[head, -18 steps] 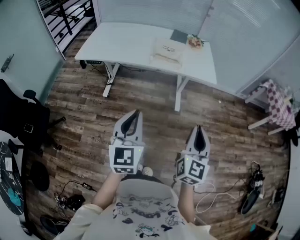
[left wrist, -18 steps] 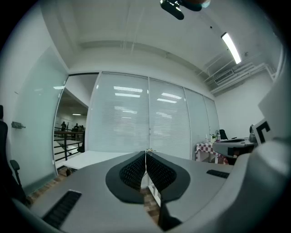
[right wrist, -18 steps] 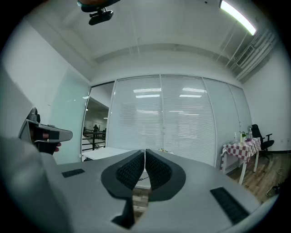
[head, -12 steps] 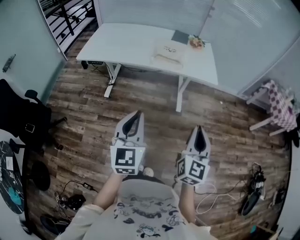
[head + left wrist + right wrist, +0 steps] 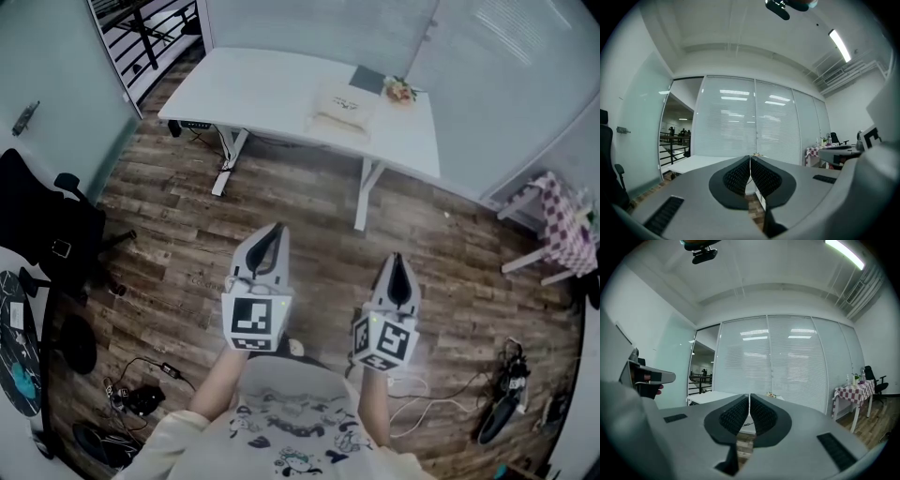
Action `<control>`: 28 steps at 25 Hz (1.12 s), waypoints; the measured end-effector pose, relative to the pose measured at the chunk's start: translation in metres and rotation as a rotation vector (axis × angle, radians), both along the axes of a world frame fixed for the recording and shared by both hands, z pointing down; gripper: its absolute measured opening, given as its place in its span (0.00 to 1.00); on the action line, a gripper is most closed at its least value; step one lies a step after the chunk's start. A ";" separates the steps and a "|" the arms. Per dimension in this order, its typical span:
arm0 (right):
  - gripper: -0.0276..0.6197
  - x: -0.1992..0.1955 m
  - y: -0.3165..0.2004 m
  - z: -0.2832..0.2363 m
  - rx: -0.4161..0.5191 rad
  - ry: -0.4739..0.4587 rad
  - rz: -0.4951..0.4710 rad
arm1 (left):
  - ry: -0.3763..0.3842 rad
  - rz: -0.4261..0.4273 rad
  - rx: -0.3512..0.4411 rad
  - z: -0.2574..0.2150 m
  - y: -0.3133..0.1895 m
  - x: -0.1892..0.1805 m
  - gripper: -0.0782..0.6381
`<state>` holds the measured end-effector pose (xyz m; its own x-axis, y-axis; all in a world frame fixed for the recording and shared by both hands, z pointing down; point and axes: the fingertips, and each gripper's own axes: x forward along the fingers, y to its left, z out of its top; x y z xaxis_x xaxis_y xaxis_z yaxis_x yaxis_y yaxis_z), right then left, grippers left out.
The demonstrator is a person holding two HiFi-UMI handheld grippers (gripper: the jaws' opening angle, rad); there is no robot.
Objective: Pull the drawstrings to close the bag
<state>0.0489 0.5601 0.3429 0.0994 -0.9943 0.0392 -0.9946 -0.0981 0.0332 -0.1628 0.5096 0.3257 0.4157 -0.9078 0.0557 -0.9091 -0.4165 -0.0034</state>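
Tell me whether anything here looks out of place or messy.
Nothing looks spilled or damaged. The bag lies flat on the table. The only untidy spots are tangled cables on the floor at lower left and lower right. The left gripper and right gripper are shut, empty, well short of the table.

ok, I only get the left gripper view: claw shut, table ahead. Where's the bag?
Observer: The head view shows the bag lying flat on the white table, toward its right end in that view.
Operator: Right claw on anything?
Observer: No, the right gripper has its claw shut and empty.
Operator: Are we within reach?
Observer: Probably not. Both the left gripper and the right hang over wood floor, with the table well ahead.
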 end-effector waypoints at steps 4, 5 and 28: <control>0.08 0.002 -0.003 0.006 -0.008 0.003 -0.013 | -0.007 -0.008 -0.020 0.009 -0.001 0.003 0.17; 0.08 0.002 -0.006 0.008 -0.013 0.003 -0.015 | -0.010 -0.009 -0.027 0.012 -0.004 0.003 0.17; 0.08 0.007 -0.224 0.018 -0.051 0.029 0.032 | -0.021 0.042 -0.043 0.019 -0.235 0.007 0.17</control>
<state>0.0559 0.3364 0.3607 0.1325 -0.9874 0.0863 -0.9896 -0.1269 0.0675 -0.1559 0.2743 0.3449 0.4521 -0.8859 0.1037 -0.8905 -0.4549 -0.0037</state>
